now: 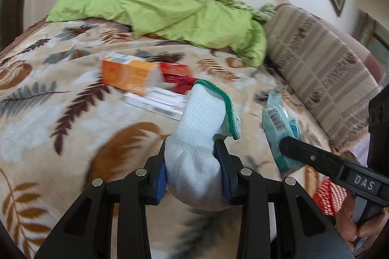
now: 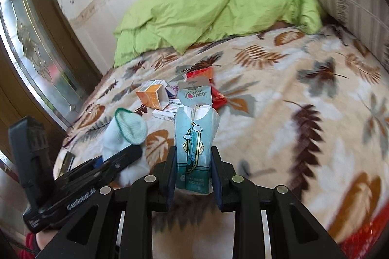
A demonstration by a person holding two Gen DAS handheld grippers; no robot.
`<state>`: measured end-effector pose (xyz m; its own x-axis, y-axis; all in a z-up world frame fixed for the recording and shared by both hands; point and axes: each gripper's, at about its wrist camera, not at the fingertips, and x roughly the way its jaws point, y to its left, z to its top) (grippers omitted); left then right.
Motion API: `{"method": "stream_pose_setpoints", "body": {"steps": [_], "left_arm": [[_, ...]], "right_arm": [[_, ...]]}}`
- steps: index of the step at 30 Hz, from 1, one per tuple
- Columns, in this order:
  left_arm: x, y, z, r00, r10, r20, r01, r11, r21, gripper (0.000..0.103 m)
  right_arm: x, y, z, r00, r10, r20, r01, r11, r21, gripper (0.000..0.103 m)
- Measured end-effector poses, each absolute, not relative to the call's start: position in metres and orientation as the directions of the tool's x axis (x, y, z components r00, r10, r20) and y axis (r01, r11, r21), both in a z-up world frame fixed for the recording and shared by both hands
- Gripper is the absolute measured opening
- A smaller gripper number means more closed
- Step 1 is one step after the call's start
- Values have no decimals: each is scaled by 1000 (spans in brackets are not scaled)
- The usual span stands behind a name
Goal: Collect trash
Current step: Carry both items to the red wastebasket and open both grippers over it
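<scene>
A white knitted sock (image 1: 199, 118) with a green cuff stands up between the pads of my left gripper (image 1: 192, 149), which is shut on it. My right gripper (image 2: 193, 154) is shut on a torn teal cartoon packet (image 2: 194, 132). Each gripper shows in the other's view: the right gripper (image 1: 283, 144) with the teal packet (image 1: 277, 120) at right, the left gripper (image 2: 127, 151) with the sock (image 2: 124, 130) at left. Both hover over the leaf-patterned blanket (image 1: 48, 113). Beyond them lie an orange box (image 1: 126, 75), a red box (image 1: 177, 76) and a white box (image 1: 158, 101).
A crumpled green duvet (image 2: 206, 13) lies at the far side of the bed against the white wall. A striped cushion (image 1: 323, 69) borders the right side. A glass-panelled door (image 2: 31, 52) stands at left. Something red and meshed (image 1: 330, 195) sits low at right.
</scene>
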<state>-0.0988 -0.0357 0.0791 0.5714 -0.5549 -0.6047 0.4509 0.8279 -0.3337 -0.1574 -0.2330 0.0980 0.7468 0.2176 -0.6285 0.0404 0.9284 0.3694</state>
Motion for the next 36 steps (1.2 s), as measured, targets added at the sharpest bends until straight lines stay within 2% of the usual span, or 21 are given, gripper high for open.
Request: {"method": "stream_pose_setpoints", "body": {"steps": [7, 14, 18, 23, 26, 27, 28, 30, 36], "left_arm": [[-161, -105, 111, 464, -679, -569, 641, 701, -314, 35], [-220, -197, 137, 248, -785, -567, 809, 490, -325, 35], [-247, -249, 141, 125, -803, -583, 852, 387, -351, 35], [-278, -310, 136, 22, -784, -620, 884, 305, -355, 35], [-286, -330, 133, -8, -774, -633, 888, 285, -360, 35], [-288, -336, 133, -16, -771, -637, 887, 284, -365, 40], [-288, -341, 132, -28, -767, -641, 884, 281, -374, 51], [-288, -347, 132, -40, -769, -638, 876, 280, -393, 59], [-274, -323, 136, 31, -776, -629, 873, 328, -361, 60]], "right_arm": [[-249, -302, 114, 782, 119, -612, 173, 902, 396, 27], [-353, -399, 119, 779, -80, -622, 418, 806, 420, 27], [-403, -443, 120, 752, -181, -634, 533, 734, 422, 28], [-434, -471, 119, 728, -239, -642, 598, 679, 426, 30], [-440, -479, 116, 715, -257, -650, 620, 663, 420, 36], [-441, -481, 113, 708, -261, -656, 628, 657, 417, 39], [-443, -483, 111, 702, -266, -660, 636, 651, 415, 44], [-443, -488, 108, 691, -270, -670, 651, 636, 415, 47], [-438, -491, 106, 705, -251, -664, 635, 642, 431, 47]]}}
